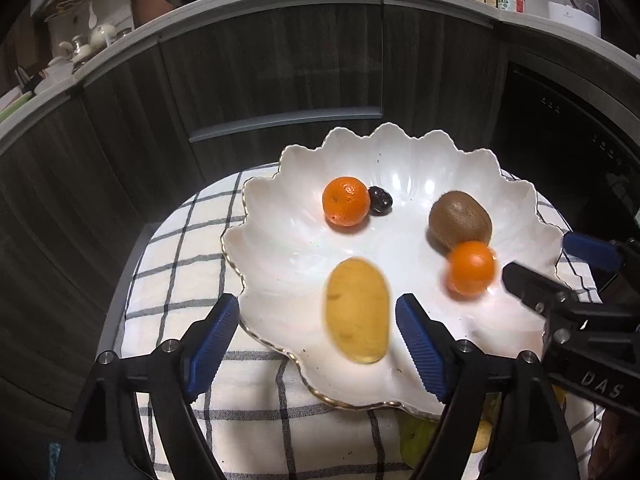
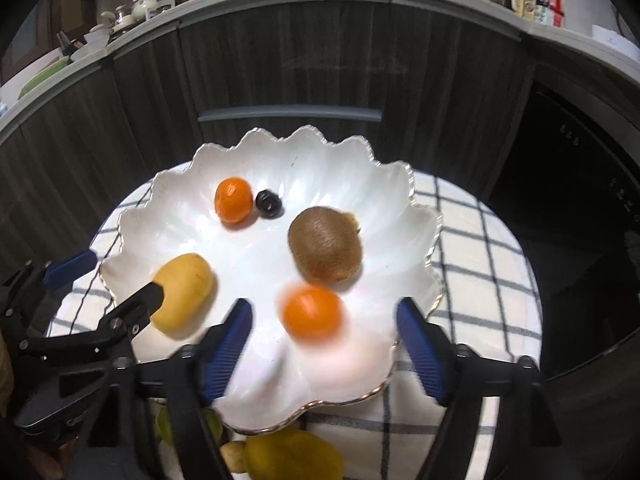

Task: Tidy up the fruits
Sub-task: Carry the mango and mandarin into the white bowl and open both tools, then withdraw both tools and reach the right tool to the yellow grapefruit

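Desk (image 1: 256, 432) under a white cloth with a dark check. Most of it is taken up by a white scalloped dish (image 1: 280, 248) with a gilt rim.

In the dish, by size:
- Kiwi (image 1: 460, 218), brown, on the right side of the dish floor in the left wrist view.
- Yellow oblong fruit (image 1: 357, 310), mango-like, at the near edge. Blurred, lying between the fingers of the left tool (image 1: 318, 346). Pads stand clear of it on both sides.
- Near orange fruit (image 2: 311, 312), blurred, just below the kiwi and looking to touch it. It sits ahead of the right tool (image 2: 324, 350), whose pads are well apart and not on it.
- Far orange fruit (image 1: 346, 201), toward the back left.
- Small dark fruit (image 1: 380, 199), right against the far orange one. Kind cannot be told.

Both tools wide, holding nothing.

Off the dish: more yellow and greenish fruit (image 2: 292, 456) at the near edge of the desk, partly hidden under the dish rim and the tool arms. Count unclear.

Judgement: five pieces are in the dish, and the blur on the two nearest suggests they are not yet settled. The task looks well along but not finished. The pieces below the rim are left to bring in, if the dish is meant for all.
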`<state>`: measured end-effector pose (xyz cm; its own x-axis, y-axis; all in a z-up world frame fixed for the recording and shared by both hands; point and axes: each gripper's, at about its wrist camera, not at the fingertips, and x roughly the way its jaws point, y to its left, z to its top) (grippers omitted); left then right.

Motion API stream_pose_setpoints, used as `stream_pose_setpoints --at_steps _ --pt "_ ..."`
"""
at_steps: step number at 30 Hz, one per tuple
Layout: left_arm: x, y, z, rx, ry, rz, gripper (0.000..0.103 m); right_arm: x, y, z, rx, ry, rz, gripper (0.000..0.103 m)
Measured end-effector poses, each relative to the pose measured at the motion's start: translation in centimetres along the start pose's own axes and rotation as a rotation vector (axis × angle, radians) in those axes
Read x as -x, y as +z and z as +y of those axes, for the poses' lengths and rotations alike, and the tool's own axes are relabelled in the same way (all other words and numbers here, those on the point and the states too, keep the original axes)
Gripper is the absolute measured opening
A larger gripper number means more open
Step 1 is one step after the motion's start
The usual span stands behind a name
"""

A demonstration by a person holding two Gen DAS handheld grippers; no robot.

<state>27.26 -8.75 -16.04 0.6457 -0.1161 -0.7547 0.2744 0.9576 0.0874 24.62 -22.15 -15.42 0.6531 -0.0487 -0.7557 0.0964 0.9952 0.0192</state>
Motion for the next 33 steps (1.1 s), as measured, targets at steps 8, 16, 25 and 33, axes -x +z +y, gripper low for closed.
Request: stream_pose_setpoints --at_steps 8,16,25,33 --pt "1.7 -0.3 0.3 0.007 0.057 -0.049 0.099 1.8 0.1 -0.2 0.009 -0.099 -0.046 0.090" --pt "3.9 -0.4 0.2 0.005 0.086 -0.090 0.102 4.2 -0.4 -0.3 -0.013 -0.110 -0.084 0.090" --pt "6.5 -2.0 0.0 0.036 0.087 -0.108 0.102 6.5 -1.6 -0.6 -0.020 -0.117 -0.098 0.090" --pt "7.4 -3.3 -0.3 0.035 0.085 -0.098 0.102 8.0 -3.0 -0.3 -0.010 -0.117 -0.092 0.090"
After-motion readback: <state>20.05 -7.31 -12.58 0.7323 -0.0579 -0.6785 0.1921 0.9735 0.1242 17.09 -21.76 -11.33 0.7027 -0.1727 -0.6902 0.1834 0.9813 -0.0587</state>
